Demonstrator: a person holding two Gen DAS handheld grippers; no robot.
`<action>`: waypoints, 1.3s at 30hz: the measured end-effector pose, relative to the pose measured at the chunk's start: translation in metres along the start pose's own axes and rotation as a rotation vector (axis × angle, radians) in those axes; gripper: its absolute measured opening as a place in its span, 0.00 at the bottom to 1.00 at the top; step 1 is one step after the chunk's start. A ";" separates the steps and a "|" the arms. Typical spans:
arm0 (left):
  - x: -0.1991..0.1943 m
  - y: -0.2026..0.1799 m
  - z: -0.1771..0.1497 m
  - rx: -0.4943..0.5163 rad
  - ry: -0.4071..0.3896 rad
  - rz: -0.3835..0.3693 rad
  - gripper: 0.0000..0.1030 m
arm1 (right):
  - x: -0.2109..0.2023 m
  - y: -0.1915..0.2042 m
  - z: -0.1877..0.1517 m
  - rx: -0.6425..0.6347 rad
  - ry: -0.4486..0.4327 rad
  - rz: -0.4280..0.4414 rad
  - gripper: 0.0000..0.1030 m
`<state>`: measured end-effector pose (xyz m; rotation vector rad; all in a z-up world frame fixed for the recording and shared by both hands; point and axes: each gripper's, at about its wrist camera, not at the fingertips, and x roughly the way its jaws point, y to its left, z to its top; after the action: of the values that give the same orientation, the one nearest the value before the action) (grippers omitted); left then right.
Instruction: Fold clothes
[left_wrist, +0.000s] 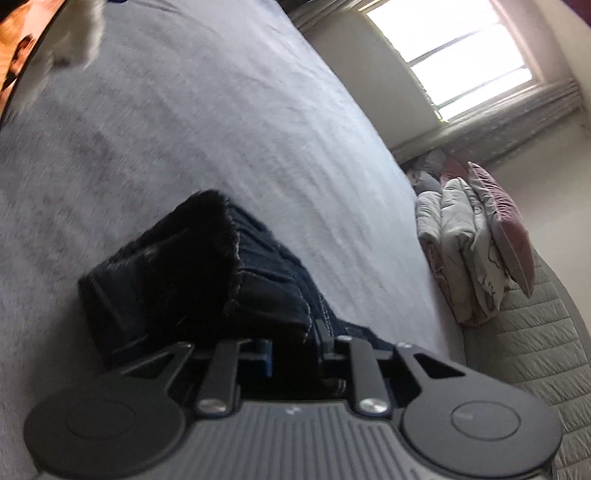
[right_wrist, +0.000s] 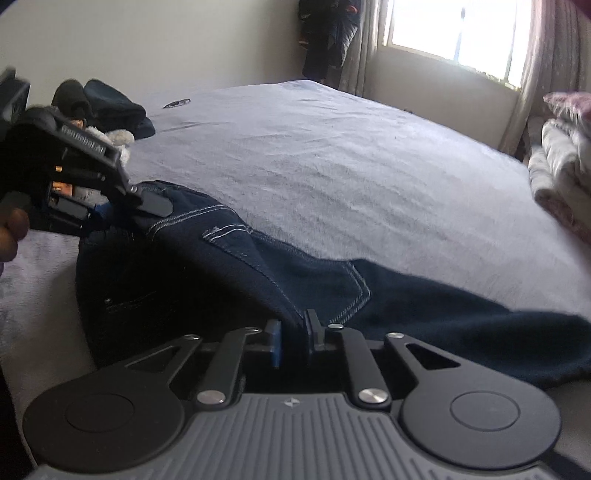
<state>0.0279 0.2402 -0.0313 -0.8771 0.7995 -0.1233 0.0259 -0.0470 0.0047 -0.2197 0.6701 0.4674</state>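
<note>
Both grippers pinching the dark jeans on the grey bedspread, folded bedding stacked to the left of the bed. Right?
Not quite: the folded bedding is stacked to the right, as the right wrist view shows. The rest holds: left gripper and right gripper both pinch the dark jeans on the grey bedspread.

Dark jeans (right_wrist: 229, 266) on bed (right_wrist: 332, 155), both hand-held grippers gripping

My left camera sits just behind my left gripper (left_wrist: 295, 343), rolled sideways and tipped down, close over the jeans (left_wrist: 207, 273) on the bed (left_wrist: 221, 129), facing the window (left_wrist: 454, 55). My right camera looks level from the bed's near edge, low and close, toward the same window (right_wrist: 454, 33). Both views share jeans, bed and window.
</note>
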 end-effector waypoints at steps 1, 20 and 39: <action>0.000 -0.001 -0.001 0.016 -0.002 0.011 0.20 | -0.003 -0.003 -0.002 0.021 0.001 0.009 0.21; 0.017 -0.017 -0.018 0.150 0.090 0.097 0.50 | -0.036 -0.183 -0.075 0.732 -0.056 -0.140 0.58; 0.004 -0.033 0.015 0.106 -0.051 0.063 0.10 | -0.016 -0.200 -0.077 0.956 -0.302 -0.313 0.08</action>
<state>0.0479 0.2266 -0.0040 -0.7512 0.7658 -0.0867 0.0697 -0.2536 -0.0343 0.6333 0.4878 -0.1497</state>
